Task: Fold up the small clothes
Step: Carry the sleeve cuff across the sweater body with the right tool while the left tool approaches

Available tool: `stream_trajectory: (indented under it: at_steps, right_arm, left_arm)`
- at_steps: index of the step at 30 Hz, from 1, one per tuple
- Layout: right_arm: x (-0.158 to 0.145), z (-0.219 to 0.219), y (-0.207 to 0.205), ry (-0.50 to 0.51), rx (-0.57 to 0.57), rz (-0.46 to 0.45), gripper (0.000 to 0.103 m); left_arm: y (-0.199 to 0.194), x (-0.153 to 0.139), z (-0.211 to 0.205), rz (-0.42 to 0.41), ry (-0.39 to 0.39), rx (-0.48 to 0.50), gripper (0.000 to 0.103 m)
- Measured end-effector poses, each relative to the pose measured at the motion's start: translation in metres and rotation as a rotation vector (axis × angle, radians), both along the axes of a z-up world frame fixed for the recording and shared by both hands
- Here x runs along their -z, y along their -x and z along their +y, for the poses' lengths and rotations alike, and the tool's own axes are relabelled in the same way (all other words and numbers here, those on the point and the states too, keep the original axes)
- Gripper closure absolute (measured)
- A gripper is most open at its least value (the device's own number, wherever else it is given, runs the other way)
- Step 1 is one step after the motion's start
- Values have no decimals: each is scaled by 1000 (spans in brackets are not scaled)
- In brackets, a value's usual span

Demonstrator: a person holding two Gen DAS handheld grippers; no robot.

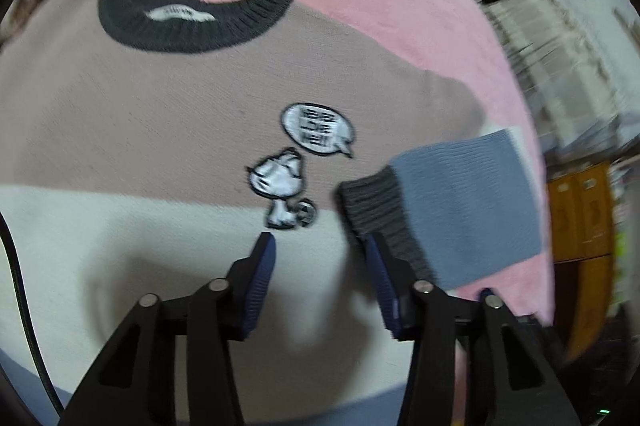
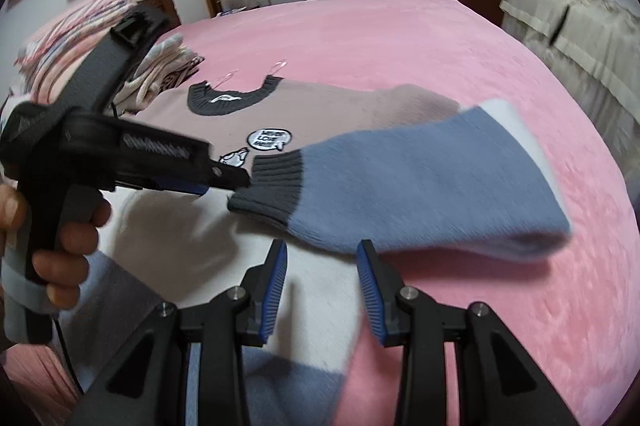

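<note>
Right wrist view: sweater (image 2: 320,105) spread flat on the pink bed (image 2: 440,37), blue sleeve (image 2: 420,181) folded across its chest. Left claw (image 1: 320,246) and right claw (image 2: 322,258) both released, empty, hovering near the dark cuff (image 2: 268,185), probably to straighten the fold.

Left gripper (image 1: 320,250) points forward and down, jaws spread apart, blue pads (image 1: 262,282) facing each other with nothing between them. In the right wrist view the left hand (image 2: 60,238) wraps the pistol-style handle, fingers curled around it. Right gripper (image 2: 322,262) is also parted, blue pads (image 2: 276,290) bare, aimed low and forward.
</note>
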State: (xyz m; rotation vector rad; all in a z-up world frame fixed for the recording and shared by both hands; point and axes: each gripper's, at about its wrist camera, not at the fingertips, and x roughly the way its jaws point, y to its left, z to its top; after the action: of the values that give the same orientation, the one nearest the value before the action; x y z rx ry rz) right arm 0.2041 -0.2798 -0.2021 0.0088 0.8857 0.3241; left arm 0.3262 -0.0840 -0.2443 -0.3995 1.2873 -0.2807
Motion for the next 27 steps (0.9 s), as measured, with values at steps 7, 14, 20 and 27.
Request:
stream_trajectory:
  at_steps: [7,14,20,27]
  right_arm:
    - [-5,-16,9,-66,40,-5,67]
    - [-10,-20,14,-91,50,-16,67]
    - [-9,-19,17,-84,49,-18,67]
    - [-3,-22,19,-56,66,-15,67]
  left_arm:
    - [9,12,11,91,237,-59,59]
    - [19,28,6,123,388,-104,59]
    - [22,35,-3,143,527,-143,59]
    - [13,32,-10,142,546,-135,58]
